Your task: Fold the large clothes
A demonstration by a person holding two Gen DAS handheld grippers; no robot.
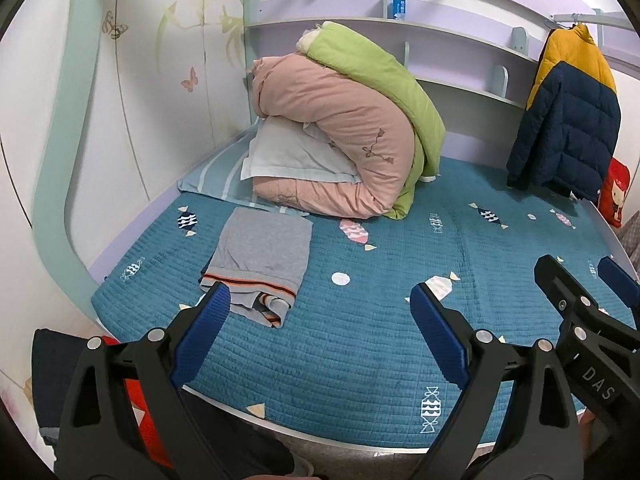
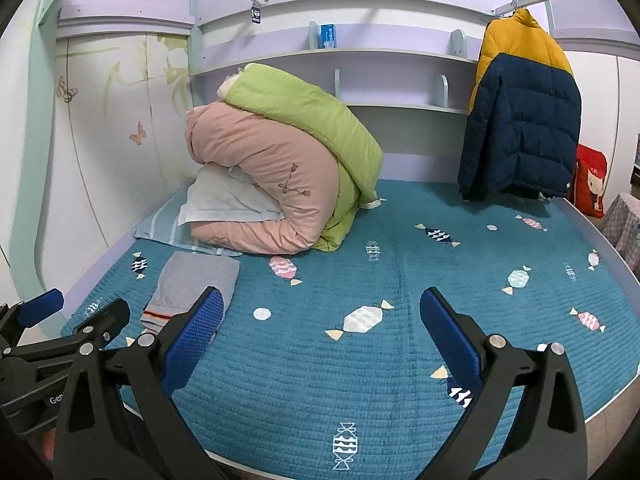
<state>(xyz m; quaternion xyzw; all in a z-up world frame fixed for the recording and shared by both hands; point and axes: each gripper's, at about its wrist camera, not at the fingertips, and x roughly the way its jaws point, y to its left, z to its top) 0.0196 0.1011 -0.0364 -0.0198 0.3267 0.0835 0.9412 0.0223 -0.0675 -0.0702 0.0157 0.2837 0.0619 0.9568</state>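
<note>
A folded grey garment [image 1: 262,258] with orange and dark stripes at its hem lies on the teal quilted bed [image 1: 360,340], left of centre; it also shows in the right wrist view [image 2: 192,284]. A yellow and navy puffer jacket [image 1: 568,112] hangs on a rail at the far right [image 2: 524,120]. My left gripper [image 1: 320,300] is open and empty, above the bed's front edge, its left finger just before the grey garment. My right gripper [image 2: 320,304] is open and empty, to the right of the left one, which shows at this view's left edge [image 2: 76,310].
A rolled pink and green duvet [image 1: 352,128] with a pale pillow [image 1: 296,156] sits at the head of the bed by the wall. Shelves [image 1: 440,76] run behind it. A red bag [image 1: 616,192] stands at the right. Dark and red cloth [image 1: 52,376] lies below the bed's left corner.
</note>
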